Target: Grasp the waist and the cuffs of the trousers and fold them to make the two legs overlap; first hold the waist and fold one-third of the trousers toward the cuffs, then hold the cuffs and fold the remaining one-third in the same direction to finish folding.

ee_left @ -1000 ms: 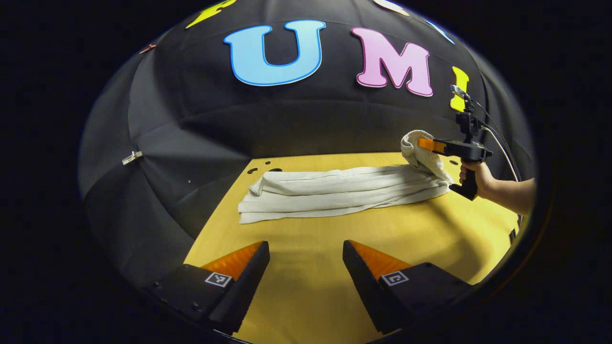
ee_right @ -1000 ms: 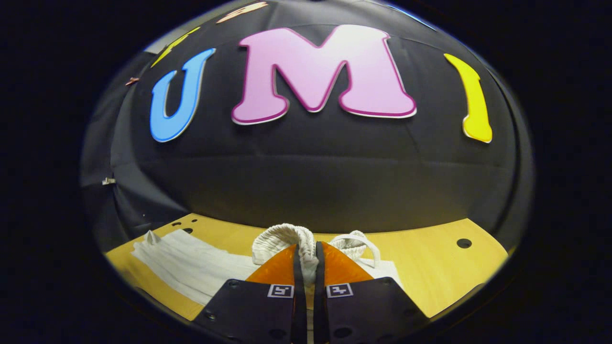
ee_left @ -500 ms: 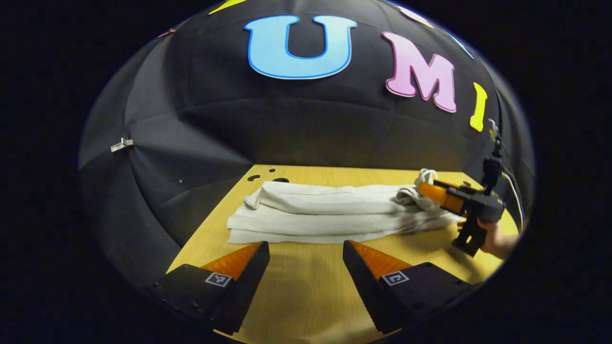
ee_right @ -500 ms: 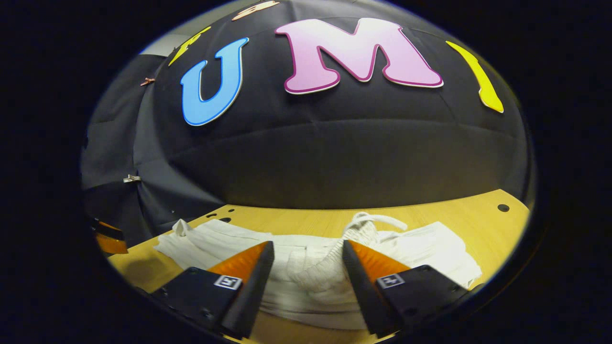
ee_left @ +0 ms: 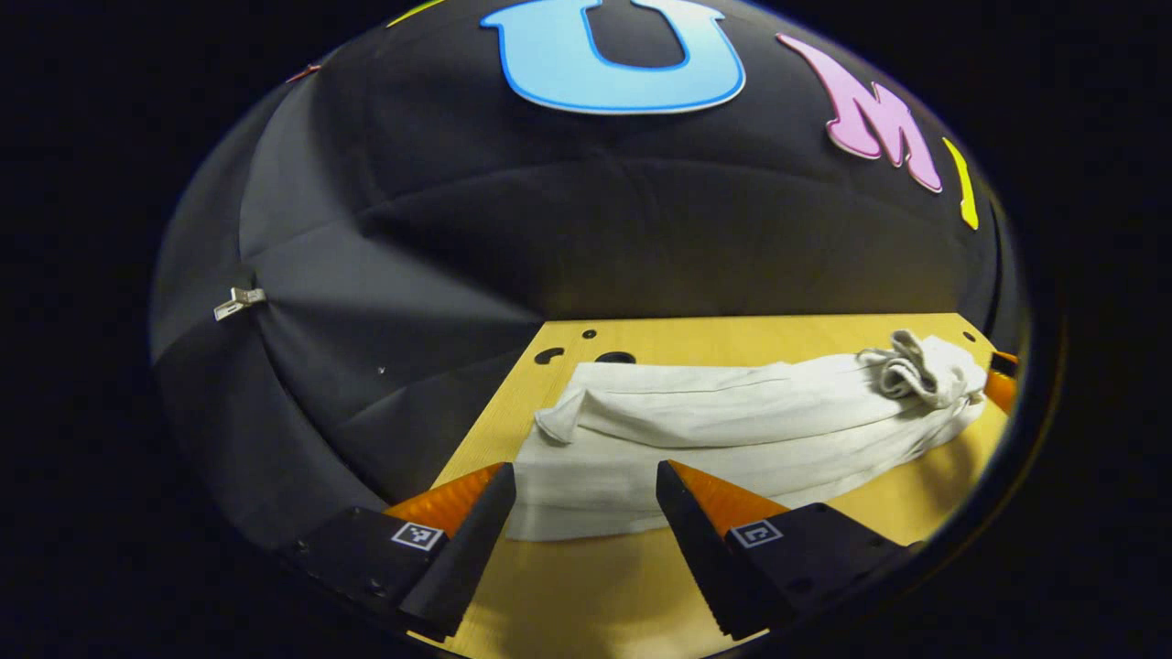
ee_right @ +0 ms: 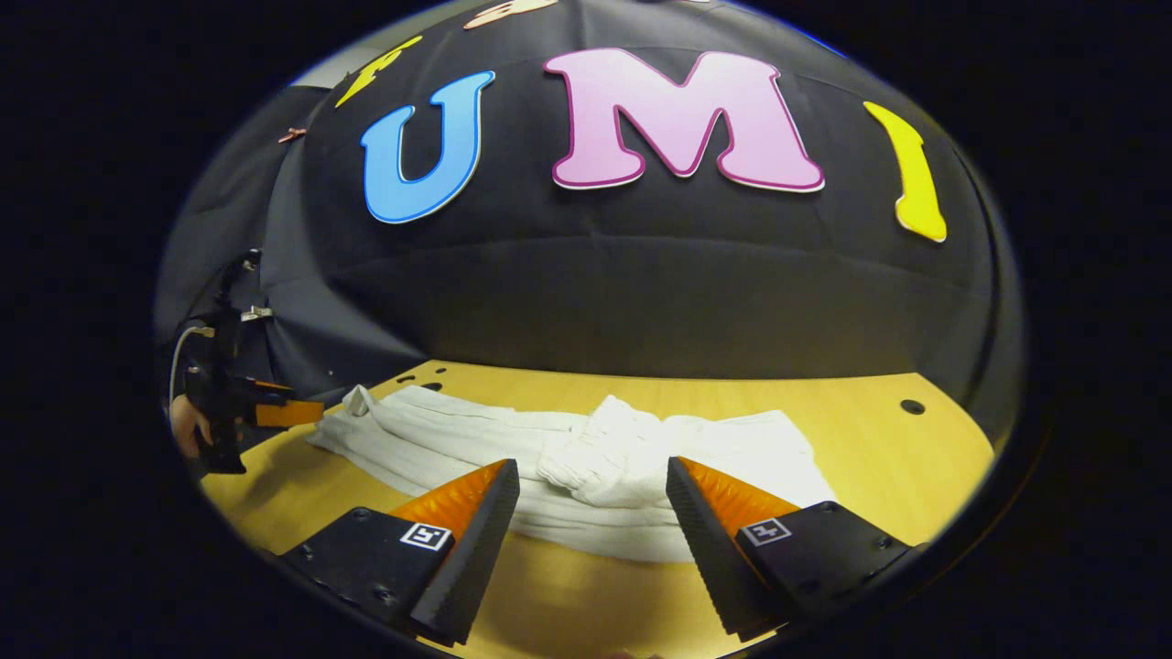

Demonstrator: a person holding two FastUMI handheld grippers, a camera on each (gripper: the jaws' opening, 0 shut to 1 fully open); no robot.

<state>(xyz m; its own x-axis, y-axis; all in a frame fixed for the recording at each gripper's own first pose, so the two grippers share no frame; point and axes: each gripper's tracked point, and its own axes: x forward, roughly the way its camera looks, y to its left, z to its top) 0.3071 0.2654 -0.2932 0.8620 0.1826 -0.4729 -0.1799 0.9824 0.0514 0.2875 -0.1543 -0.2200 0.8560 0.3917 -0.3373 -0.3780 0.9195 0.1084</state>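
- Since a second ago the right gripper (ee_right: 586, 513) has let go of the waist and backed off, and the left gripper (ee_left: 586, 503) has come in close to the cuffs.
- Left gripper view: fingers spread apart, holding nothing, just short of the cuff end of the white trousers (ee_left: 732, 430), which lie lengthwise on the wooden desk (ee_left: 586, 595); the bunched waist (ee_left: 920, 366) rests at the far end.
- Right gripper view: fingers parted and empty, just before the folded-over waist (ee_right: 613, 453); the left gripper (ee_right: 275, 414), held by a hand (ee_right: 183, 426), sits beside the cuffs (ee_right: 352, 407).
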